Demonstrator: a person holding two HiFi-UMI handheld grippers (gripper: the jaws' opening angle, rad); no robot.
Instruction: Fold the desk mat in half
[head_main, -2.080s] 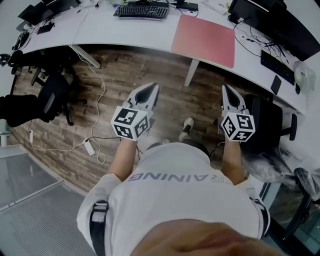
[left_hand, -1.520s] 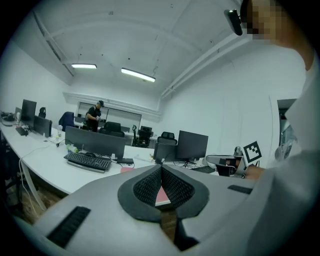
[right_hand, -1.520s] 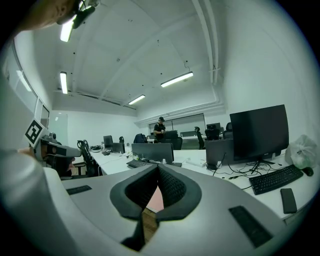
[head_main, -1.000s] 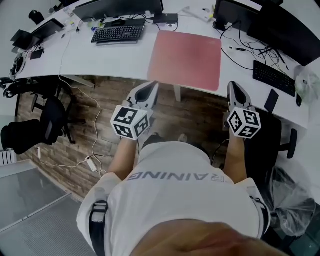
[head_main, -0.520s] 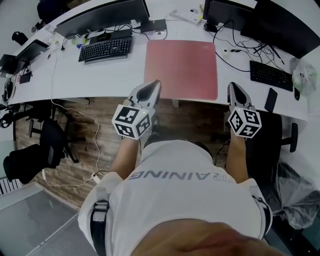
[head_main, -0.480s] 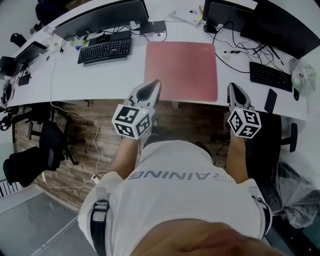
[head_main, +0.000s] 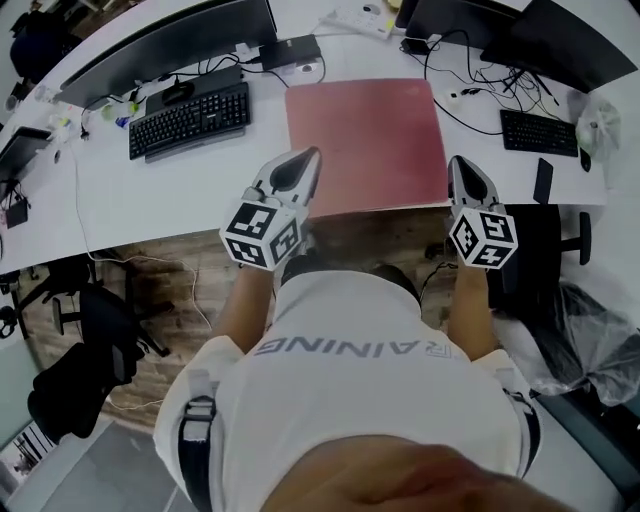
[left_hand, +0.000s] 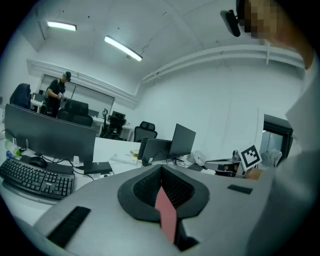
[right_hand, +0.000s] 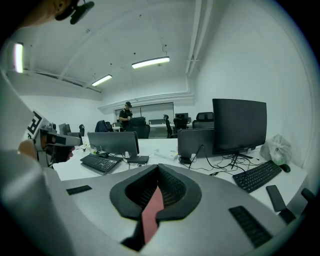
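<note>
Now the mat (head_main: 368, 125) lies flat on the desk (head_main: 190, 195), unfolded. Our left gripper (head_main: 303, 162) hangs over its near left corner, right gripper (head_main: 459, 168) beside the near right; both are pressed together, empty. We should spread them and pinch both corners evenly.

A long white surface (head_main: 150, 190) curves across the top of the head view. A red desk mat (head_main: 365, 140) lies flat on it at upper centre, reaching close to its front edge. Left of the mat sits a black keyboard (head_main: 188, 118), with a wide monitor (head_main: 170, 50) further back. At upper right lie loose cables (head_main: 470, 95), a second keyboard (head_main: 538, 130) and a dark phone (head_main: 541, 180).
</note>
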